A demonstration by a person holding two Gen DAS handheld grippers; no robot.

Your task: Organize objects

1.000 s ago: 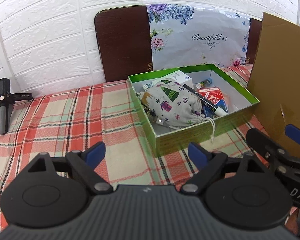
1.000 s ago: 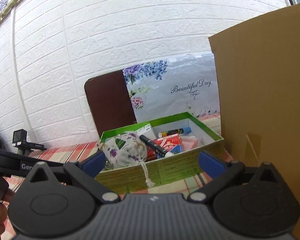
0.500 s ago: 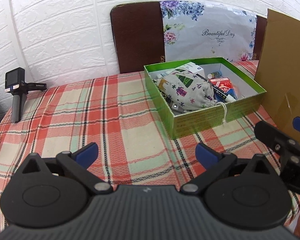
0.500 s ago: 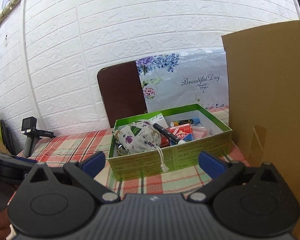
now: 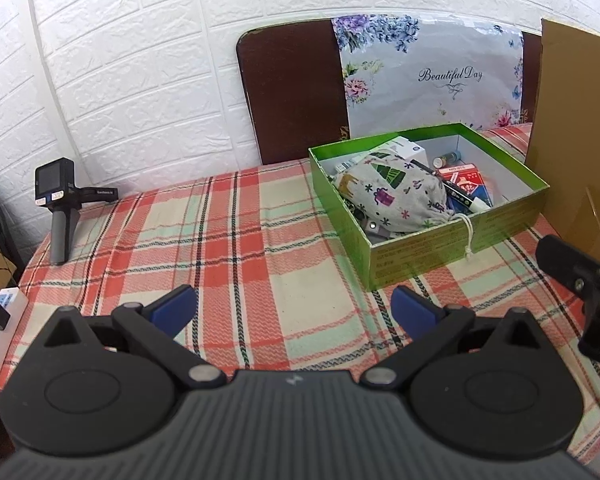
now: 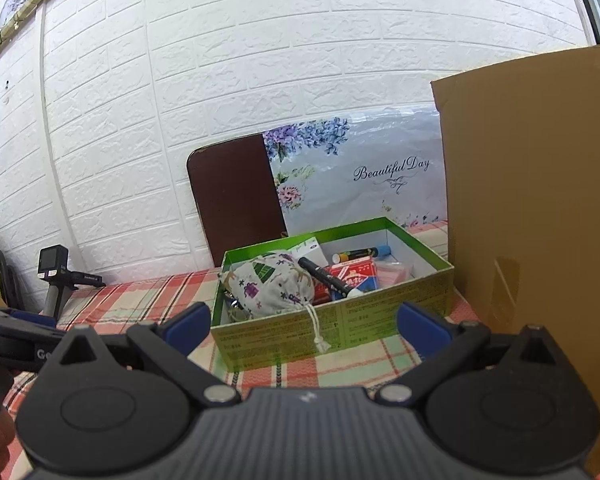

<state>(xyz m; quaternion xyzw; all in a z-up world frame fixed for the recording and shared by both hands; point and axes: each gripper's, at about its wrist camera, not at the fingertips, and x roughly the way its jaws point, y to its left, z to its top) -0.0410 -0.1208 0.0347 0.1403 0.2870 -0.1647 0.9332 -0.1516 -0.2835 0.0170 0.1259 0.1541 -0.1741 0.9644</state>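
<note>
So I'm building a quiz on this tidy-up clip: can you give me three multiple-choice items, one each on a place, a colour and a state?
1. Where does the printed cloth drawstring pouch lie?
A. inside the green cardboard box
B. on the checked tablecloth
C. on the tall brown cardboard sheet

2. What colour are the left gripper pads?
A. red
B. blue
C. white

3. How does the right gripper stand?
A. shut on the pouch
C. shut on a black marker pen
B. open with nothing between the pads

Answers:
1 A: the pouch sits within the box walls, with its cord hanging over the front wall.
2 B: both pads show blue in the left wrist view.
3 B: the pads stand wide apart, short of the box.
</note>
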